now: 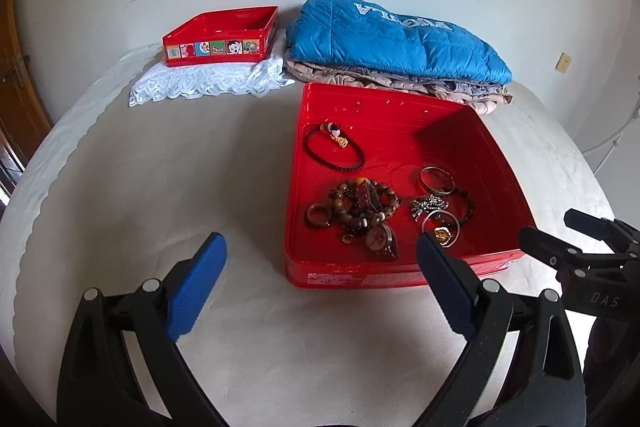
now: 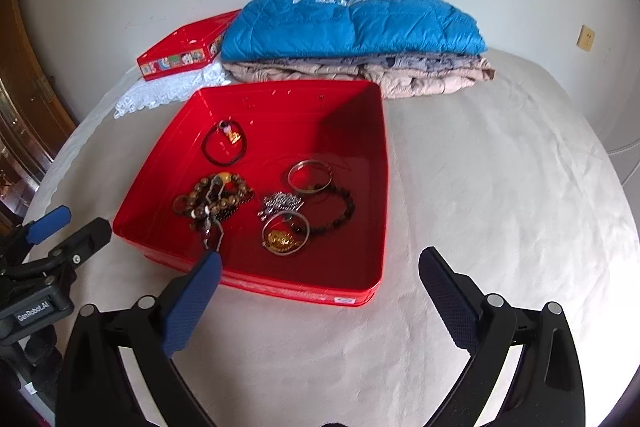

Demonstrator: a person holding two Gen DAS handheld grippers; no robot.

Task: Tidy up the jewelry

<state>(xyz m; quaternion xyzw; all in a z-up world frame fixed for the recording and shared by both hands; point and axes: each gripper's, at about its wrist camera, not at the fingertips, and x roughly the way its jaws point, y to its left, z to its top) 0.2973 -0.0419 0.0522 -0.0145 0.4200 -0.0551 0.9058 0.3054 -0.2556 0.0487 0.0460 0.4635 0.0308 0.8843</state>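
Observation:
A large red tin lies open on the pale cloth and holds jewelry: a black cord bracelet with a gold charm, wooden bead bracelets, a silver bangle, a sparkly brooch and a ring with a gold pendant. My left gripper is open and empty, in front of the tin's near left corner. My right gripper is open and empty, in front of the tin's near right corner.
A smaller red tin with cartoon pictures sits on a white lace cloth at the back left. A folded blue jacket lies on beige folded fabric behind the large tin.

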